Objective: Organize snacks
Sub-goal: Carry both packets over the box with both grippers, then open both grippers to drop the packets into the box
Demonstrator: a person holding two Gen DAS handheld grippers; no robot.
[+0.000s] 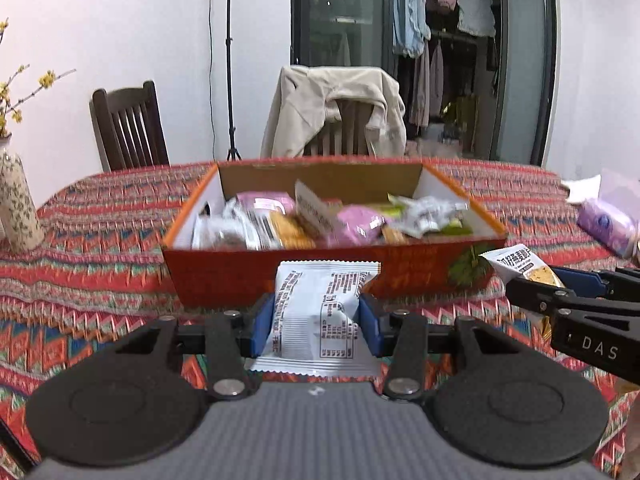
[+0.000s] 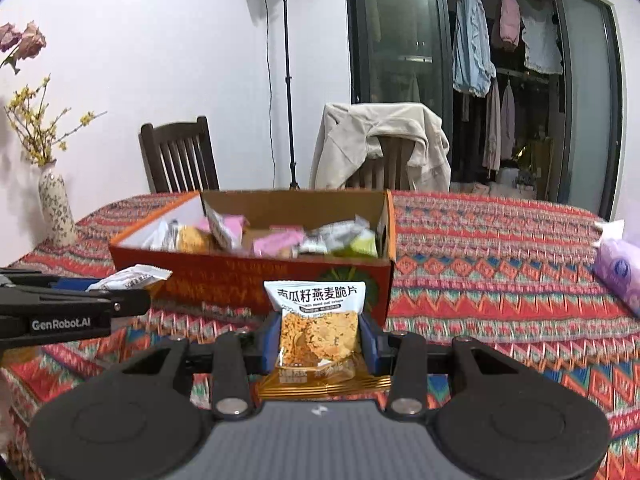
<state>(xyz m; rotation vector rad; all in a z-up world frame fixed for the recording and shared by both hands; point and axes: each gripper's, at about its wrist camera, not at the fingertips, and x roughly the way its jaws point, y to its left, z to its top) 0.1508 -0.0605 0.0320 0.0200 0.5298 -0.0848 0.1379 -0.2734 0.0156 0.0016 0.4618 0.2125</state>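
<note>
Item 1: white snack packet [image 1: 326, 308], back label facing the camera, pinched between the blue pads of the left gripper [image 1: 316, 322] and held clear of the table, just short of the box's near wall.

Item 2: oat-crisp packet [image 2: 318, 334] (white top, clear window showing golden crisps, amber lower seal), clamped likewise in the right gripper [image 2: 320, 340], in front of the box's near right corner. Both tongs are closed on their packets; neither is empty.

Item 3: orange cardboard box [image 1: 224, 276], open-topped, centre of table, already holding a loose heap of wrapped snacks [image 1: 320, 216] in pink, white, green and yellow.

Item 4: patterned red tablecloth [image 2: 500, 280]; flowered vase [image 2: 56, 208] to the left; purple tissue pack [image 2: 618, 276] at far right.

Step in hand, as judged: carry phase, both packets picked and bound for the box. The next move calls for raising each packet over the near wall, advancing above the heap, then letting go; the two grippers sit near each other, so staggering them would avoid a knock.
</note>
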